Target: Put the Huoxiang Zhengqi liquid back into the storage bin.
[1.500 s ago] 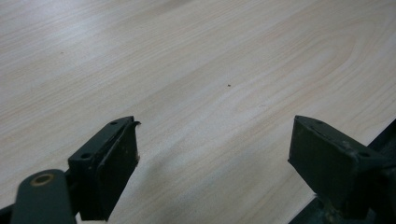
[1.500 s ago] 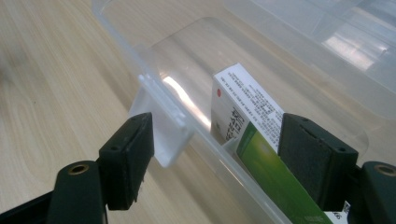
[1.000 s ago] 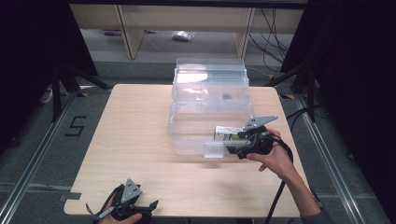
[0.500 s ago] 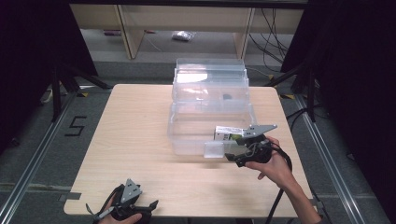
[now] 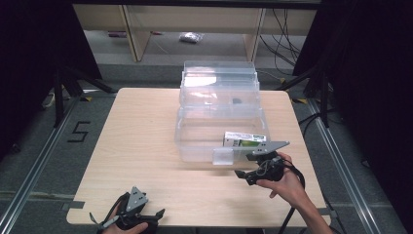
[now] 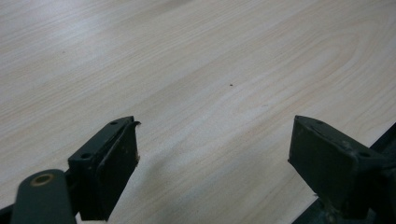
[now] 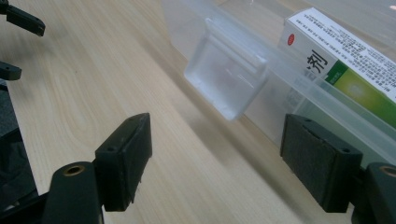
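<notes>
Right gripper (image 7: 217, 161): jaws spread wide and empty, held low over the table just in front of the clear plastic box; in the high view the right gripper (image 5: 262, 168) sits at the box's near right corner, gripped by the right hand (image 5: 285, 183).
Left gripper (image 6: 215, 154): jaws likewise wide apart with nothing between them, bare wood beneath; in the high view it rests at the near left edge of the table (image 5: 141, 146), well apart from the box.
Latch tab (image 7: 226, 79): a clear flap hanging down from the front wall of the box, just ahead of the right gripper's jaws and a little to their left, not touching either pad.
Clear plastic box (image 5: 219, 131): stands mid-table, its lid swung up and back, the front tray open to the top.
Carton (image 7: 345, 70): a white and green medicine carton lying flat inside the box, against the front wall at its right end; in the high view the carton (image 5: 243, 140) lies just behind the gripper.
Step in hand: by my reading, the carton is already in the box and the right gripper stands free of it, so closing the box looks like the work left.
Next move calls for: probably reaching past the front wall to the raised lid, bringing it down, then pressing the latch tab home; the open jaws would need to clear the box rim first.
</notes>
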A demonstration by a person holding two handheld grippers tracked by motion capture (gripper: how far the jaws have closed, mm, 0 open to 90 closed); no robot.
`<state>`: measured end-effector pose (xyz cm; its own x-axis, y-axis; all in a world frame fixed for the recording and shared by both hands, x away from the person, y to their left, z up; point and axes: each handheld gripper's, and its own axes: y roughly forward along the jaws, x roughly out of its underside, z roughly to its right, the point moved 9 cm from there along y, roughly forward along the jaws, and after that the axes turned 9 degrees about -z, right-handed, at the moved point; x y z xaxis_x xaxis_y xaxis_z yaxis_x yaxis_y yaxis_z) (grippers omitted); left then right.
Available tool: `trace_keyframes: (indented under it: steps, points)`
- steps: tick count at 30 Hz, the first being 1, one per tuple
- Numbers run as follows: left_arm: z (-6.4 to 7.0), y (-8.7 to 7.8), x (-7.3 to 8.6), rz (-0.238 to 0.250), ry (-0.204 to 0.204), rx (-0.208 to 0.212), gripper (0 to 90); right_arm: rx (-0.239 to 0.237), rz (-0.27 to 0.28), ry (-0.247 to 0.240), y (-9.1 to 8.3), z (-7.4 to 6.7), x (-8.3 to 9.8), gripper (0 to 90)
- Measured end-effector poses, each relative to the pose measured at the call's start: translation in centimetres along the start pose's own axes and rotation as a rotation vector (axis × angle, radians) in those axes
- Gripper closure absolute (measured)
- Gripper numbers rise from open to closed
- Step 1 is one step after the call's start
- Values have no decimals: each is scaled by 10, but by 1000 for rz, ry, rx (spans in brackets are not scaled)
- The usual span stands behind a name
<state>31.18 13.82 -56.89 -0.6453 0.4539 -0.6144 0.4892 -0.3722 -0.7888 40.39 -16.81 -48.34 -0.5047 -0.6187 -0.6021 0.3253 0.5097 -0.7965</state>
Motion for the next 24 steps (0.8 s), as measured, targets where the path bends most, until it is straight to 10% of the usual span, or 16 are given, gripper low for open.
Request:
trace_keyframes:
  steps: [24]
  points:
    - [-1, -3, 3, -44, 48, 4, 150, 0, 3, 38, 15, -20, 32, 251]
